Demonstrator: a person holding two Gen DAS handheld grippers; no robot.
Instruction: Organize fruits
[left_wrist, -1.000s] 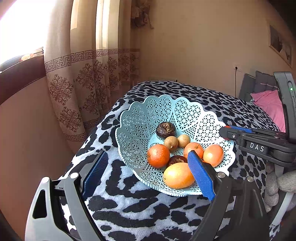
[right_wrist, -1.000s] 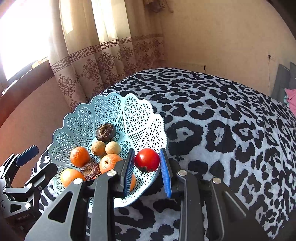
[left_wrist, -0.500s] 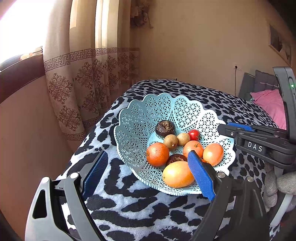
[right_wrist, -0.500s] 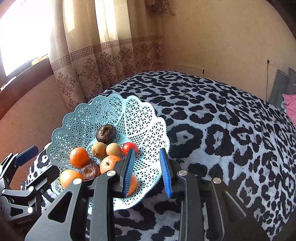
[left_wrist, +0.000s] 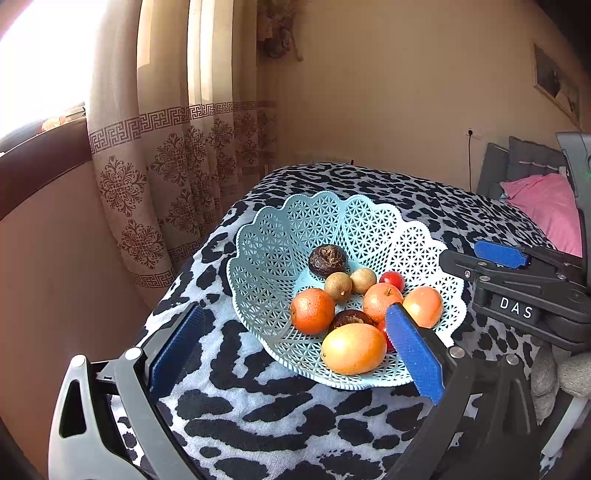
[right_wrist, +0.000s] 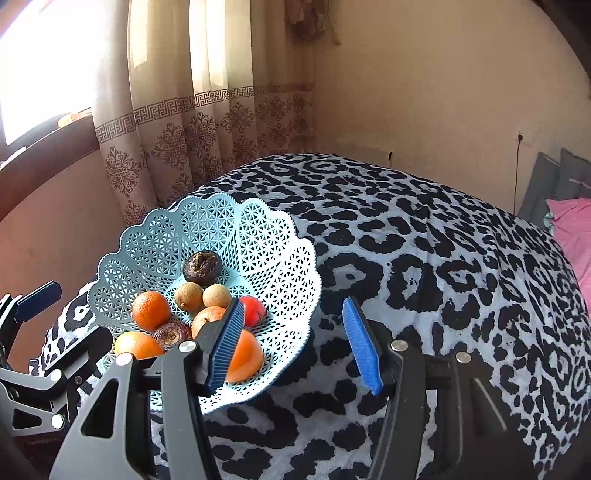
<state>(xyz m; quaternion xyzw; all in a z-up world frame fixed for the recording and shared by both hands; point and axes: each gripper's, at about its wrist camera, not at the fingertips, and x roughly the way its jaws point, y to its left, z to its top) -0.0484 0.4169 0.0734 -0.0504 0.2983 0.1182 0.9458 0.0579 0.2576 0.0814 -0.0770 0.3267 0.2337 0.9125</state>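
A light-blue lattice basket (left_wrist: 280, 258) sits on a leopard-print cover and holds the fruit. Inside are three oranges (left_wrist: 312, 311), a yellow-orange oval fruit (left_wrist: 353, 353), two brown longans (left_wrist: 338, 286), two dark wrinkled fruits (left_wrist: 328, 260) and a red tomato (left_wrist: 392, 280). My left gripper (left_wrist: 295, 349) is open at the basket's near rim, nothing between its blue pads. My right gripper (right_wrist: 293, 343) is open and empty just right of the basket (right_wrist: 258, 240), with the tomato (right_wrist: 253, 311) lying beyond its left pad. Its fingers (left_wrist: 498, 254) show at the right of the left wrist view.
The leopard-print cover (right_wrist: 424, 240) stretches wide to the right of the basket. A patterned curtain (left_wrist: 177, 166) and a wall stand behind. A pink pillow (left_wrist: 546, 206) lies at the far right. The left gripper's fingers (right_wrist: 37, 299) show at the left edge of the right wrist view.
My right gripper held the red tomato over the basket's edge, let it go into the basket, then opened wider and drew back to the right. The left gripper barely moved.
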